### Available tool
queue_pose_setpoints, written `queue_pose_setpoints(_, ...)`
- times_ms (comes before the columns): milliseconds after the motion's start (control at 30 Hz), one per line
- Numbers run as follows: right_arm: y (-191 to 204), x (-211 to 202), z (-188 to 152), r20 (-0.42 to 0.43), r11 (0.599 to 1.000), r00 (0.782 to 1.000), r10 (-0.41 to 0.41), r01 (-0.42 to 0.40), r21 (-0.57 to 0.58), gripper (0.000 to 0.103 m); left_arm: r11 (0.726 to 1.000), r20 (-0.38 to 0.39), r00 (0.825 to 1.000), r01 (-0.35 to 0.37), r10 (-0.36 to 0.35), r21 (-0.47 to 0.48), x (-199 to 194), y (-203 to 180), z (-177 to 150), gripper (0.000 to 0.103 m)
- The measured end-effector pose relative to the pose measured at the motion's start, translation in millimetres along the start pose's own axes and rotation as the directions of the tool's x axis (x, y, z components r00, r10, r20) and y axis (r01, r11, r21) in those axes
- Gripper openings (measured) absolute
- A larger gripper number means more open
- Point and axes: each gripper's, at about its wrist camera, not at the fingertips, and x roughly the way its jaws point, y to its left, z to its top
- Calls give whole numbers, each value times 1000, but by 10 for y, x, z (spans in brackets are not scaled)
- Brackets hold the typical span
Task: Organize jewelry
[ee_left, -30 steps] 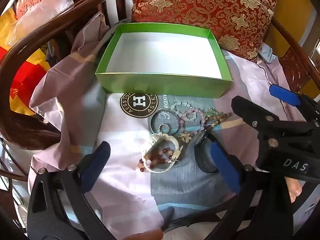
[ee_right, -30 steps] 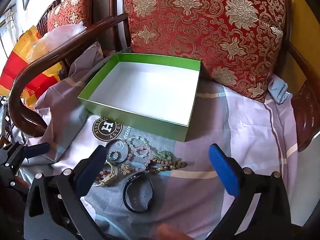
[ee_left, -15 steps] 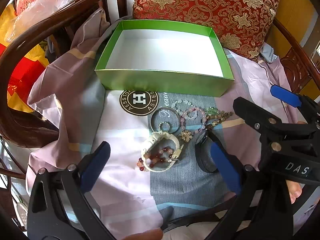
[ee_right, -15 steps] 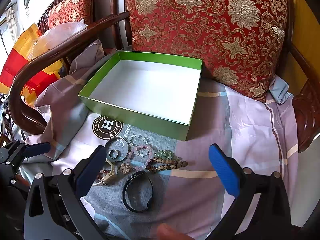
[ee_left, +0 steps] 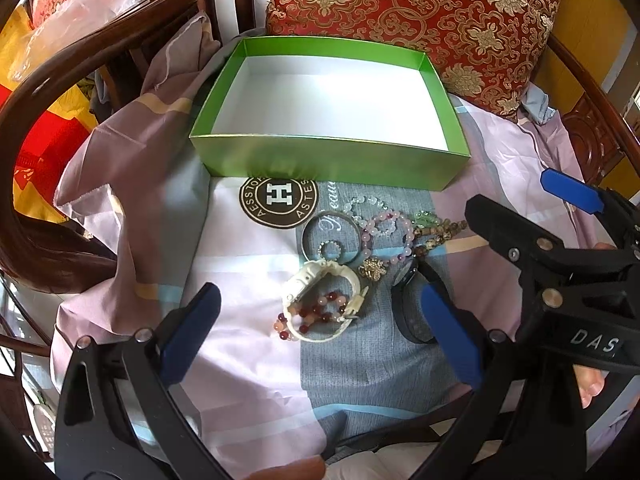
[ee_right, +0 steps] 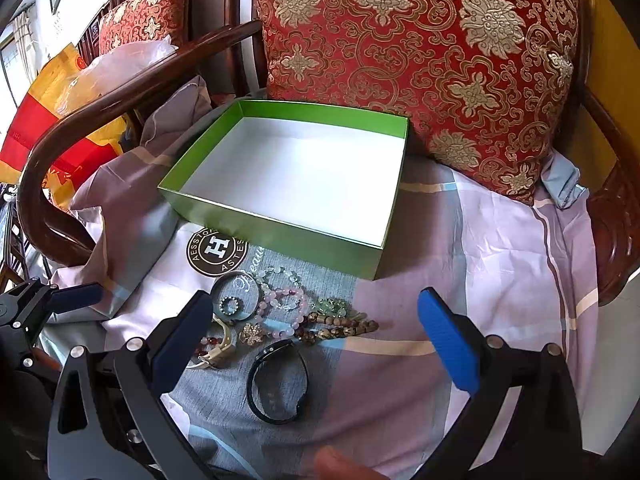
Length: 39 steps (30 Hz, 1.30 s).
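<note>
While both grippers, left (ee_left: 320,332) and right (ee_right: 316,340), hang spread wide and empty over the jewelry pile (ee_left: 360,252), bare cloth (ee_right: 500,280) lies open rightward. Since earlier, the green box (ee_left: 328,156) looms slightly closer.

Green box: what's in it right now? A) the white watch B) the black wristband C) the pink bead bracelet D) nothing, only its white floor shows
D: the green box shows only a bare white floor, while the black wristband, pink bead bracelet and white watch all lie on the cloth in front of it.
</note>
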Motion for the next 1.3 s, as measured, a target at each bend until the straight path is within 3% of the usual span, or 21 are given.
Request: queue_pose_setpoints(1300,0,19,-24,-5,1000,1000,-3,3,0,102,1000,-9,1000,-1,1,5,20,9,-33,101)
